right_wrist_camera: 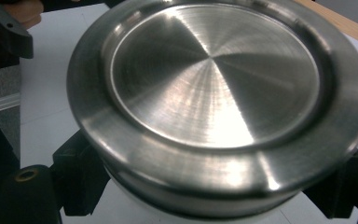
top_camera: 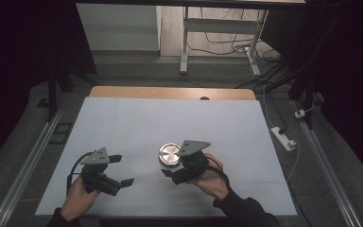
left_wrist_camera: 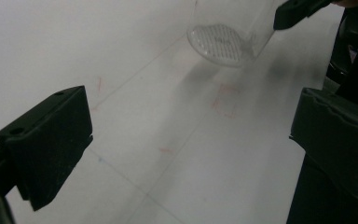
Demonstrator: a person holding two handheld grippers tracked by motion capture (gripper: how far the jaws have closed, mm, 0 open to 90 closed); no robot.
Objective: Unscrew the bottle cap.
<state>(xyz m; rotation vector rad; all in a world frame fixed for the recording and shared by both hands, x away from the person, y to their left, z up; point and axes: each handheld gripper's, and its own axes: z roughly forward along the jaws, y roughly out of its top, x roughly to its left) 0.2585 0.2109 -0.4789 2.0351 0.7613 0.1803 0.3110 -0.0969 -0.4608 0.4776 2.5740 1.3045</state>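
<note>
The right tool (top_camera: 173,171) grips a clear jar (left_wrist_camera: 223,39) just under its brushed steel lid (top_camera: 169,154), one jaw on either side, near the middle of the white tabletop (top_camera: 170,123). The left tool (top_camera: 121,170) is open and empty, near the front left.

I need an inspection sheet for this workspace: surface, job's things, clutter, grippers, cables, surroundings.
Surface: white sheet over a wooden table, faint red marks.
Job's things: clear glass jar with round brushed-steel lid, standing upright.
Clutter: nothing seen.
Grippers: right gripper has its jaws at either side of the jar below the lid; left gripper open, holds nothing.
Cables: white power strip and wires on the floor.
Surroundings: dark room, white desk frame behind.
</note>
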